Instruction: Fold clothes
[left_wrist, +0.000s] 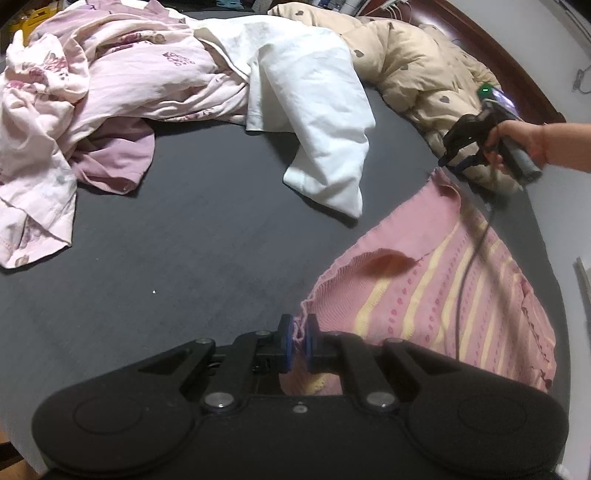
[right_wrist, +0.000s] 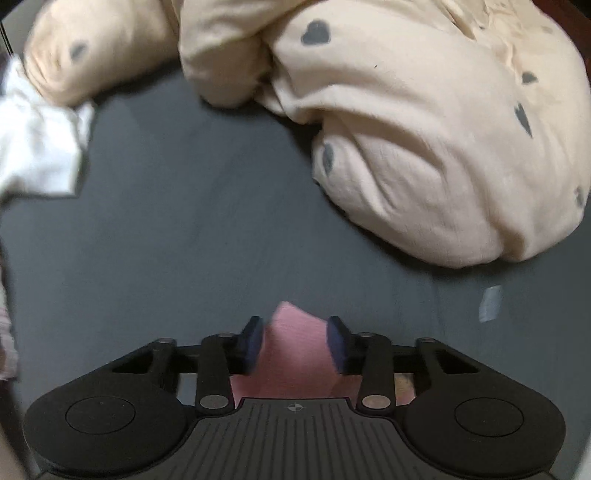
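The pink garment (left_wrist: 461, 280) is being pinched by the left tongs (left_wrist: 300, 341); the right tongs (right_wrist: 295, 341), half-spread around its far corner, should be closed before it is stretched flat on the bed (left_wrist: 207, 236).

The pink striped knit garment (left_wrist: 436, 295) is lying right of my left jaws; the rumpled white cotton garment (left_wrist: 314, 122) is lying ahead, the beige heart-print quilt (right_wrist: 424, 147) beyond my right jaws.

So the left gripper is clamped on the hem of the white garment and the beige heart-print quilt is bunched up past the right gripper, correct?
Not quite. The left gripper is clamped on the edge of the pink striped garment, as the left wrist view shows; the white garment lies loose farther back. The beige heart-print quilt is indeed bunched up past the right gripper.
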